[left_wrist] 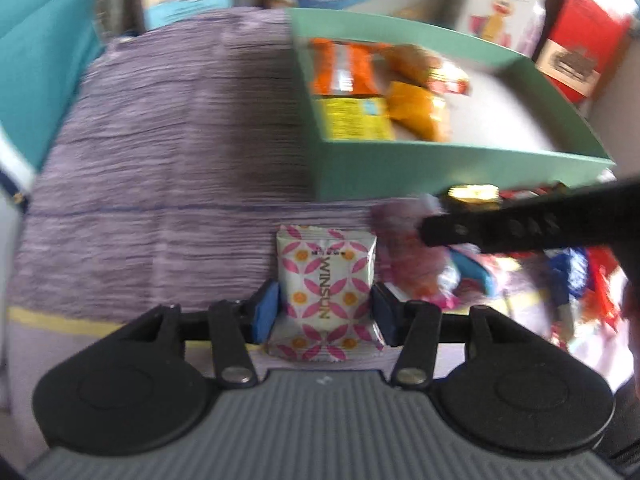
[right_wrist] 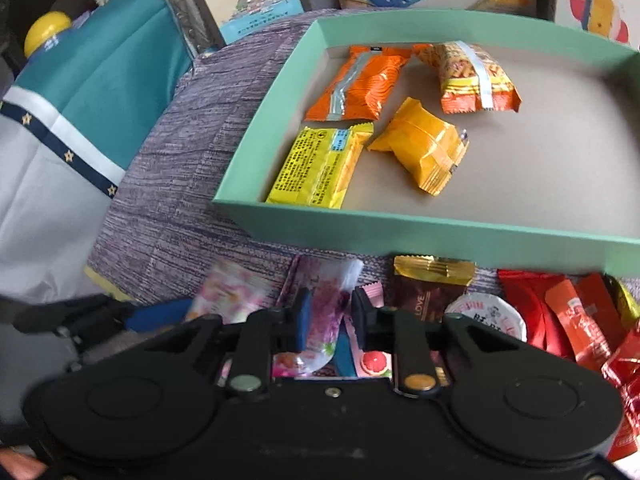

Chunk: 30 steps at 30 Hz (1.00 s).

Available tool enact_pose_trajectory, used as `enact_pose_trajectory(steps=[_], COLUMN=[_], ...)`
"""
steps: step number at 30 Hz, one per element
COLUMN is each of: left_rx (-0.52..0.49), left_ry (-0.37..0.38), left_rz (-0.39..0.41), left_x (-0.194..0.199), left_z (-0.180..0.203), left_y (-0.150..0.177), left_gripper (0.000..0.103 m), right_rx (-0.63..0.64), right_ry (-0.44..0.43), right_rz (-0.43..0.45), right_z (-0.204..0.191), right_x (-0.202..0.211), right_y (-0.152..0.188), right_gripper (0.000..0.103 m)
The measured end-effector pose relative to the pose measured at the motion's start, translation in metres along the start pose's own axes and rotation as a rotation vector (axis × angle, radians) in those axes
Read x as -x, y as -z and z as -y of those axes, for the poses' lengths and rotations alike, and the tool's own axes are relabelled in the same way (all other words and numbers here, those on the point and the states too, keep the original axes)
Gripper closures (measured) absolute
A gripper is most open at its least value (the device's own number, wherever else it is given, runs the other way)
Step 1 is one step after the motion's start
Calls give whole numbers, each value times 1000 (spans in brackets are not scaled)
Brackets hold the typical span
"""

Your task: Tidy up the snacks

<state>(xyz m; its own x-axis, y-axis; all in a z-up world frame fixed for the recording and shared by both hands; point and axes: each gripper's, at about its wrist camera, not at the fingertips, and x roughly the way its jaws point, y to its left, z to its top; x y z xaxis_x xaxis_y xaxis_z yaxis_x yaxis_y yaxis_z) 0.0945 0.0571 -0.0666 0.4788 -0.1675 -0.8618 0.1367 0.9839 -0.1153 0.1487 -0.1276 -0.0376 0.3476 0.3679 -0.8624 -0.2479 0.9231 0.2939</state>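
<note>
Both grippers grasp packets: left gripper (left_wrist: 326,308) the Winsun packet (left_wrist: 326,292), right gripper (right_wrist: 329,318) a pink sachet (right_wrist: 326,308). Either thin wrapper might slip before clearing the green tray's front wall (right_wrist: 440,236).

Both black grippers carry 2 blue-padded fingers (left_wrist: 266,312), round pivot housings and silver rivets.

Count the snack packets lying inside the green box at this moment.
4: orange packet at back left, peanut packet at back centre, yellow packet at front left, gold-orange packet beside it. None seem hidden in the green box.
</note>
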Motion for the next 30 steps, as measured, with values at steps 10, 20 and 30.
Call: enact_pose_trajectory(steps=[10, 20, 30], left_rx=[101, 64, 113], left_ry=[-13, -54, -27], left_rz=[1, 19, 40], left_x=[8, 15, 28], left_z=[-27, -36, -37], left_y=[2, 15, 13], left_gripper=[53, 53, 53], right_rx=[70, 279, 115], right_ry=[14, 126, -13], right_rz=[-24, 75, 45], right_z=[-40, -66, -44], right_x=[-21, -27, 0], right_y=[-3, 23, 17], right_gripper=[38, 67, 79])
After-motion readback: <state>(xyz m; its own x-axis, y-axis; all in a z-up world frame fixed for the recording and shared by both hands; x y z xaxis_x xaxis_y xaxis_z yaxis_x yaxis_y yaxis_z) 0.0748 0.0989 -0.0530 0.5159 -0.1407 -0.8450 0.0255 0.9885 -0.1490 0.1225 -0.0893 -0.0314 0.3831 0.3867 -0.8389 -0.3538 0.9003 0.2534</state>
